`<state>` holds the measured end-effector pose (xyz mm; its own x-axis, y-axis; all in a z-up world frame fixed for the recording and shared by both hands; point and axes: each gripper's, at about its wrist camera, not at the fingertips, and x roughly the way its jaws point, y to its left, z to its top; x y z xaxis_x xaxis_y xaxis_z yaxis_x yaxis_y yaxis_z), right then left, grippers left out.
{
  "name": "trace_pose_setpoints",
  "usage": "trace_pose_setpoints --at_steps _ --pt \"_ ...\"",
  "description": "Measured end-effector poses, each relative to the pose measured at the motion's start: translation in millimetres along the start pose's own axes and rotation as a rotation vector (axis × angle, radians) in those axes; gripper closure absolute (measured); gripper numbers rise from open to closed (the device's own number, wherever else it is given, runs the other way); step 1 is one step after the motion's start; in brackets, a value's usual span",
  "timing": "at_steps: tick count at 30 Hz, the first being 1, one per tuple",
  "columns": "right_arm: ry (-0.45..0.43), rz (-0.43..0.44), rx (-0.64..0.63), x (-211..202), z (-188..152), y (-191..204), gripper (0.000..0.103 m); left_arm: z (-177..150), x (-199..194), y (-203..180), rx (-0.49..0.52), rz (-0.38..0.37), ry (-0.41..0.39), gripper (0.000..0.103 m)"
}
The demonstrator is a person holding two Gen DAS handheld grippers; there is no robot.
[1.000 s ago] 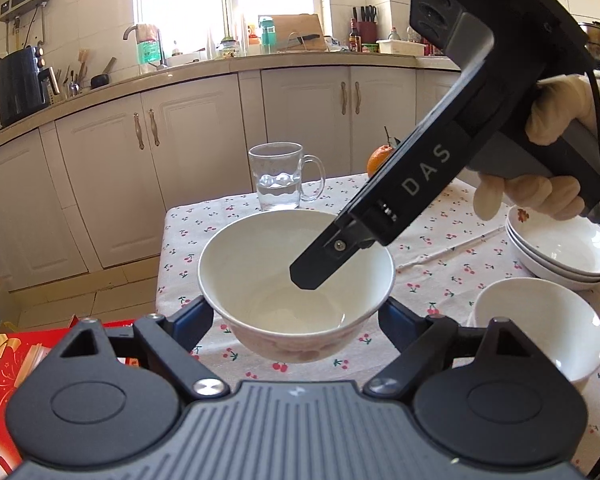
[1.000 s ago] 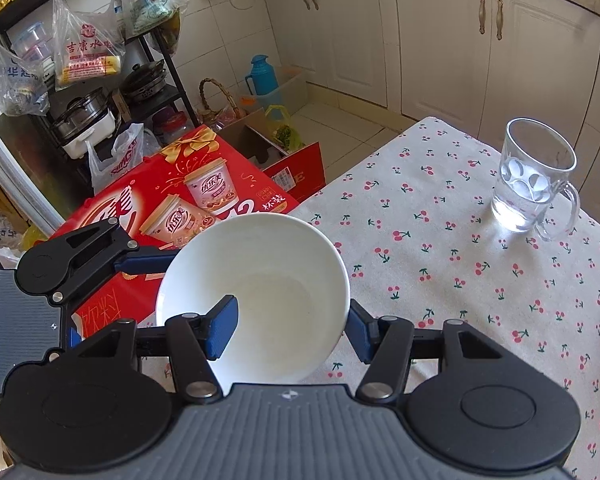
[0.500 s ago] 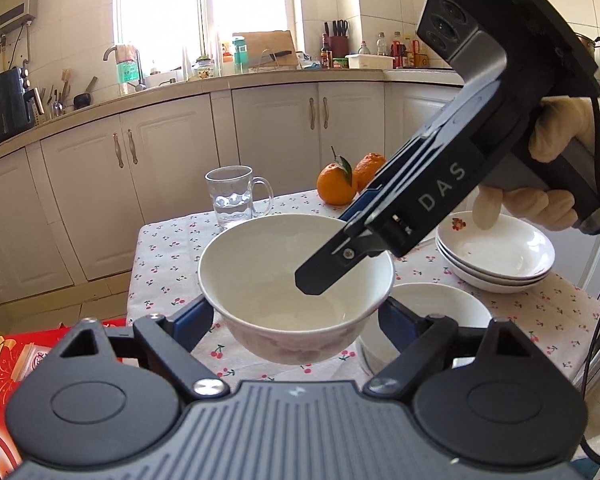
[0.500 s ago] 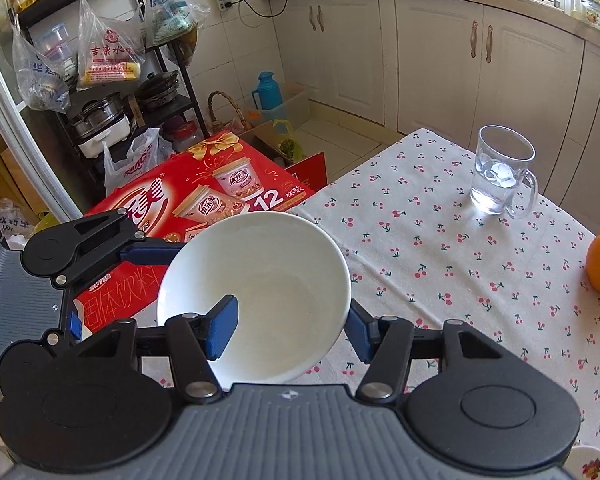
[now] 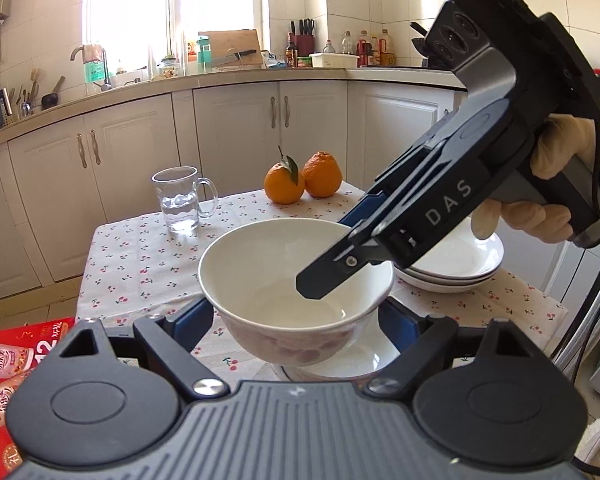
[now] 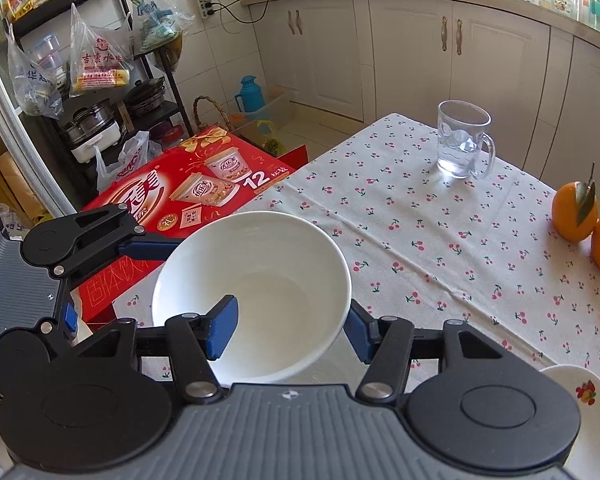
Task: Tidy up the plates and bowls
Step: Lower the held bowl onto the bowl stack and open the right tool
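Bowls are numbering two: one white bowl (image 5: 296, 292) is hanging in the air above a second bowl (image 5: 340, 362) on the cherry-print table (image 6: 440, 248), both seemingly empty. The left gripper (image 5: 296, 316) is clasping the raised bowl across its sides, while the right gripper (image 6: 288, 328) is pinching its rim, one finger inside. Shallow plates (image 5: 456, 264) are sitting stacked, perhaps three. Two oranges (image 5: 302, 178) and one glass mug (image 5: 178, 200) holding water are standing behind.

Black ribbed tongs (image 5: 296, 316) – blue pads, silver screws, "DAS" lettering, cream glove (image 5: 548, 188)
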<state>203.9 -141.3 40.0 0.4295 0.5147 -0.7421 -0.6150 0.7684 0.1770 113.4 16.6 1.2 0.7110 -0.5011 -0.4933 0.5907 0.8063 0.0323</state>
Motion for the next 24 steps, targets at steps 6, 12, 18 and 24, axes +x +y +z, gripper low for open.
trace_pose_setpoints --at_steps 6,12,18,24 --pt "-0.002 -0.021 0.035 -7.4 -15.8 -11.6 0.040 -1.9 14.7 -10.2 -0.010 -0.038 0.029 0.014" --pt "0.009 -0.034 0.052 -4.6 -28.0 -17.2 0.039 -6.6 23.5 -13.9 -0.023 -0.063 0.057 0.014" --pt "0.014 -0.021 0.074 -1.4 -35.5 -21.6 0.039 -9.8 27.2 -14.2 -0.034 -0.070 0.074 0.014" --pt "0.019 -0.019 0.084 3.5 -38.7 -22.8 0.039 -12.3 30.2 -13.1 -0.041 -0.075 0.086 0.014"
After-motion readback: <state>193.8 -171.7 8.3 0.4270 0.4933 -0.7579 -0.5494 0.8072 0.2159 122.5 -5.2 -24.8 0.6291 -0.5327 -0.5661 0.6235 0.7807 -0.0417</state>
